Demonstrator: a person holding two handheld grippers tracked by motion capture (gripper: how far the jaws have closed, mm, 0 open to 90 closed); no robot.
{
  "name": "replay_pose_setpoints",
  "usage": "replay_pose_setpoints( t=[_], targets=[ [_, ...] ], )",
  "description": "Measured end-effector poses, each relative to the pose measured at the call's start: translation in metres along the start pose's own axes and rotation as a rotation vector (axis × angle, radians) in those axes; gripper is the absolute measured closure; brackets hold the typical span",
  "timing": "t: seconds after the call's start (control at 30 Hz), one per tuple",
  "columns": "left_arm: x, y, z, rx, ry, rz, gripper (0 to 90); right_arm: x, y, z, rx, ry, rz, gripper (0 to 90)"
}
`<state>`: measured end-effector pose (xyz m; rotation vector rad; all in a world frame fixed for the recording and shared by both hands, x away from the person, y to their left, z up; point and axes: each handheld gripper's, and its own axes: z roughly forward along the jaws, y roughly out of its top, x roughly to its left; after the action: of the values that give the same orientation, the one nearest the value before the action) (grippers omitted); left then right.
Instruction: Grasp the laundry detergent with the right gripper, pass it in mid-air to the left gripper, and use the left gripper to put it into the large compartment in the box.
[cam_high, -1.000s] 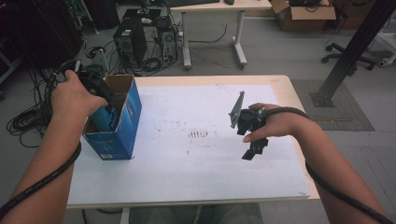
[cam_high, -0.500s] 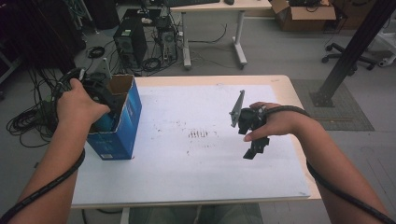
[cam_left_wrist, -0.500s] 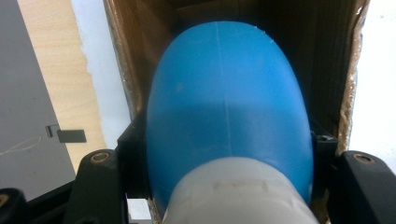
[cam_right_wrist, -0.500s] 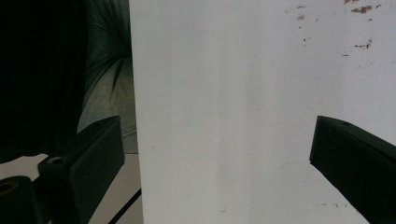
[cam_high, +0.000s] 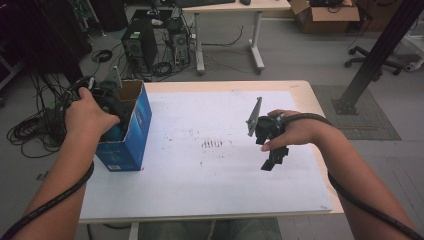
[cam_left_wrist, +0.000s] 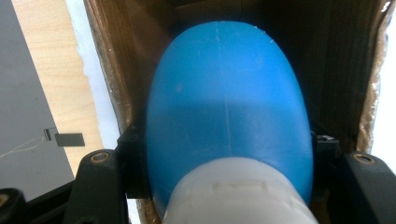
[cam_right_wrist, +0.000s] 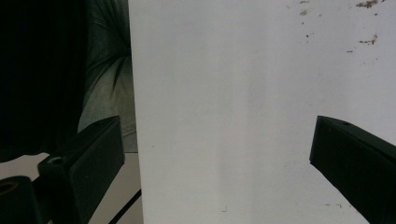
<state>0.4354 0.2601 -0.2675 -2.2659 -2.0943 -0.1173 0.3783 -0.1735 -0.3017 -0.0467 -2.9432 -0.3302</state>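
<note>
The left gripper (cam_high: 107, 102) sits over the open top of the blue cardboard box (cam_high: 131, 134) at the left edge of the surface (cam_high: 210, 190), and in the left gripper view its jaws are pinching a blue, egg-shaped plastic object with a white neck or cap (cam_left_wrist: 229, 126), squeezing it from both sides with the rounded end pointing down into the box's brown interior. What the object is exactly is hard to say from so close; it looks like a squeeze bulb or a small rounded bottle. The main risk I see is slippage: the body is smooth and curved, and the jaws seem to bear on it where it begins to taper, so a jerk or a slight loosening could let it squirt out and drop into the box or bounce off the rim onto the floor. The box is also narrow around the object and stands at the very edge of the surface, so lifting or lowering at an angle could catch a cardboard wall and tip or drag the box off the side. The right gripper (cam_high: 270, 145) hovers well apart over the white sheet (cam_right_wrist: 243, 112), jaws spread with nothing between them, so it is not steadying the box; if the box shifts, nothing holds it.
</note>
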Motion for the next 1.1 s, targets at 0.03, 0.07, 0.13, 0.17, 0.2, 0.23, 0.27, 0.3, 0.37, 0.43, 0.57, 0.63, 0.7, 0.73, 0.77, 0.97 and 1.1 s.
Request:
replay_pose_setpoints(
  t=[0.03,0.07,0.13,0.17,0.2,0.23,0.27,0.3,0.37,0.43,0.57,0.63,0.7,0.73,0.77,0.97,1.1],
  targets=[
    [0.0,0.0,0.0,0.0,0.0,0.001,37.6,0.0,0.0,0.0,-0.002,0.002,0.0,3.4],
    [0.0,0.0,0.001,-0.002,0.0,0.0,37.6,0.0,0.0,0.0,-0.002,0.002,0.0,3.4],
    [0.0,0.0,0.001,-0.002,0.002,0.0,37.6,0.0,0.0,0.001,-0.002,0.003,0.0,3.4],
    [0.0,0.0,0.001,-0.002,0.003,-0.001,37.6,0.0,0.0,0.001,-0.003,0.004,0.0,3.4],
    [-0.001,0.0,0.001,-0.001,0.004,-0.001,37.5,0.0,0.001,0.001,-0.002,0.003,0.0,3.4],
    [-0.001,0.0,0.001,-0.001,0.004,-0.001,37.5,0.0,0.001,0.002,-0.002,0.002,-0.001,3.4],
    [-0.001,0.0,0.001,-0.001,0.005,0.0,37.6,0.0,0.001,0.002,-0.003,0.004,-0.002,3.4],
    [-0.001,0.0,0.001,-0.001,0.006,0.001,37.5,0.0,0.001,0.002,-0.004,0.005,-0.004,3.4],
    [-0.002,0.0,0.002,-0.001,0.01,0.005,37.5,0.0,0.001,0.003,-0.004,0.004,-0.003,3.4],
    [-0.002,0.0,0.003,-0.001,0.012,0.006,37.5,0.0,0.001,0.003,-0.005,0.003,0.0,3.4],
    [-0.004,0.0,0.006,0.009,0.001,0.009,37.5,0.0,0.0,0.002,-0.007,0.001,0.001,3.4],
    [-0.005,0.0,0.008,0.012,-0.002,0.011,37.5,0.0,0.0,0.002,-0.006,0.003,0.0,3.4],
    [-0.006,0.0,0.011,0.015,0.0,0.012,37.5,0.0,0.001,0.003,-0.008,0.003,0.001,3.4],
    [-0.006,0.0,0.012,0.017,0.001,0.012,37.5,0.0,0.001,0.003,-0.006,0.004,0.0,3.4],
    [-0.006,0.0,0.012,0.018,0.002,0.013,37.5,0.0,0.001,0.003,-0.007,0.004,-0.001,3.4],
    [-0.004,0.001,0.017,0.02,-0.002,0.01,37.6,-0.001,0.0,0.004,-0.005,0.007,0.003,3.4],
    [-0.003,0.001,0.018,0.022,-0.005,0.007,37.6,-0.002,0.001,0.005,-0.006,0.008,-0.001,3.4]
  ],
)
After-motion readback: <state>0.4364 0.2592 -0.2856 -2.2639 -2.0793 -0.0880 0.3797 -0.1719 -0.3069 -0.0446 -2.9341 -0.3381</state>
